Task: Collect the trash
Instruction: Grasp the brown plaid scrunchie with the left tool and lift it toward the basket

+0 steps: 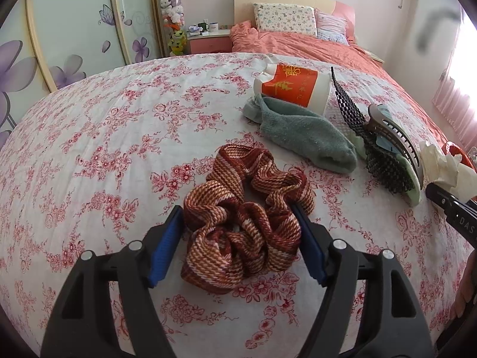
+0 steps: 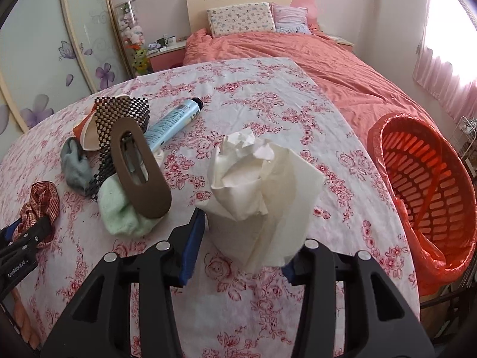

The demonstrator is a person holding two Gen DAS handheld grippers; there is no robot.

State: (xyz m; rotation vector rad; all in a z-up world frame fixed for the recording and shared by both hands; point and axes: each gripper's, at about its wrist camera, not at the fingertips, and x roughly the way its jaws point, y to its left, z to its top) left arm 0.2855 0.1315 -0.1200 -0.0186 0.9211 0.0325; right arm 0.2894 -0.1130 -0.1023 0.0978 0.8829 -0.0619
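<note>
My left gripper (image 1: 238, 217) is closed around a red-orange striped scrunchie (image 1: 244, 238) lying on the floral sheet; both blue pads touch its sides. The scrunchie also shows in the right wrist view (image 2: 40, 205). My right gripper (image 2: 247, 232) is shut on a crumpled white tissue wad (image 2: 262, 191), held just above the sheet. The tissue shows at the right edge of the left wrist view (image 1: 441, 161). An orange trash basket (image 2: 426, 185) lined with an orange bag stands off the sheet's right edge, to the right of the tissue.
On the sheet lie a white-orange bottle (image 1: 293, 86), a grey-green sock (image 1: 301, 132), a black mesh mat (image 1: 375, 146), a brown hair clip (image 2: 140, 167), a pale green cloth (image 2: 122, 211) and a blue tube (image 2: 174, 122). The coral bed (image 2: 313, 56) lies behind.
</note>
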